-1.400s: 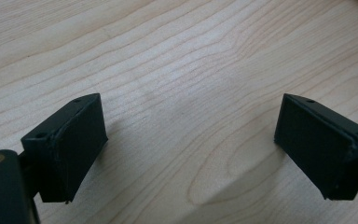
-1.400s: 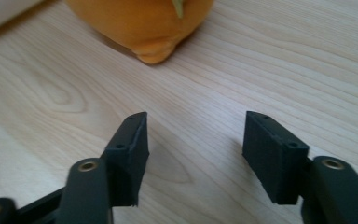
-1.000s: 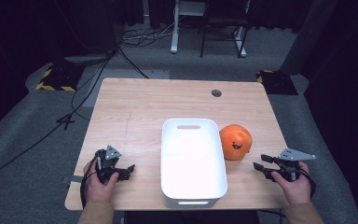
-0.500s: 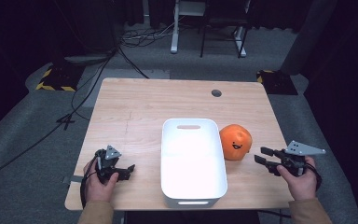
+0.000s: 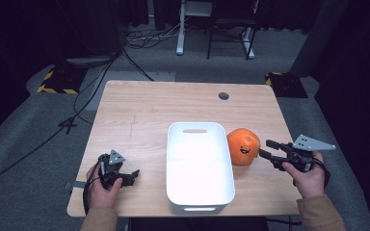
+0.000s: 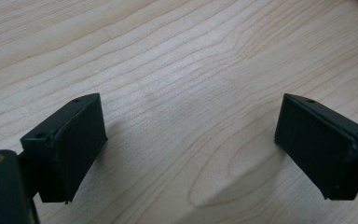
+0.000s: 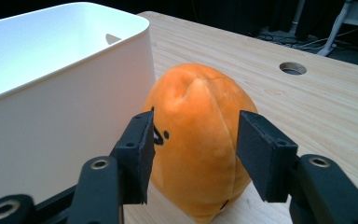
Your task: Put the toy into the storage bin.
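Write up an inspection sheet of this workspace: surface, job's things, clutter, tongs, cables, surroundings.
Surface: light wooden table, one round hole near its far edge.
Job's things: orange plush toy with a drawn face, standing beside the right wall of the white bin; the bin has nothing in it.
Clutter: nothing seen.
Tongs: left tongs open, low over bare wood, nothing between the jaws. Right tongs open and aimed at the toy, short of it; their jaws have just been opening.
Cables: one trails from each pair of tongs; more cables lie on the floor beyond the table.
Surroundings: dark room, grey carpet, white desk legs behind.
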The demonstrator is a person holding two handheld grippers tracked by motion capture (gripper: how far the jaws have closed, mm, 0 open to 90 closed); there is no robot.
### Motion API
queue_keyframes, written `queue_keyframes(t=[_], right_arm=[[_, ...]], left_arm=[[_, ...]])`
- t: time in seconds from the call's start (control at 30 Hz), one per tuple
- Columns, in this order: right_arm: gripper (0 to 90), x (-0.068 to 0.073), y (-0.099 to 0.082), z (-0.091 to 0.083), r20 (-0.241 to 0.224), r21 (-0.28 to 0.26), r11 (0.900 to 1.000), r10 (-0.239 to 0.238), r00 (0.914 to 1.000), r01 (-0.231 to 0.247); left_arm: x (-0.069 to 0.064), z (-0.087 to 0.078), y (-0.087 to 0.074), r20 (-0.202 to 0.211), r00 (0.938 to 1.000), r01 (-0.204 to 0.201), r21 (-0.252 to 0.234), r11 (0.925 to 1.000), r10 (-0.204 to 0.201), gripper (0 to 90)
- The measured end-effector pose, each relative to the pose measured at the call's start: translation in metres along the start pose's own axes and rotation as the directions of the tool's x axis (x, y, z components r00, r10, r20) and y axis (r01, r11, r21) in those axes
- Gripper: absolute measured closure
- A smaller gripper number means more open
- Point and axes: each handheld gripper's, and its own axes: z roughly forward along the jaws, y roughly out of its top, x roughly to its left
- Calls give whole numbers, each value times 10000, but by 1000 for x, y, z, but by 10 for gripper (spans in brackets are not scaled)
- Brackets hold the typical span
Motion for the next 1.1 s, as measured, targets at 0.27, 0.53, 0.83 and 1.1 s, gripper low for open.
queue_keyframes(t=[0.27,0.53,0.83,1.1], right_arm=[[512,-4,12,13,-115,98,9998,-152,9998,153],[536,-7,23,33,-218,117,9990,-424,9989,427],[812,-10,21,48,-459,480,9967,-627,9970,649],[831,-9,26,35,-544,186,9981,-573,9969,584]], left_arm=[[0,0,0,-11,10000,7,-17,10000,-7,91],[0,0,0,-20,10000,1,-25,10000,-1,91],[0,0,0,-25,10000,9,-28,10000,-9,91],[0,0,0,-38,10000,-5,-31,10000,5,91]])
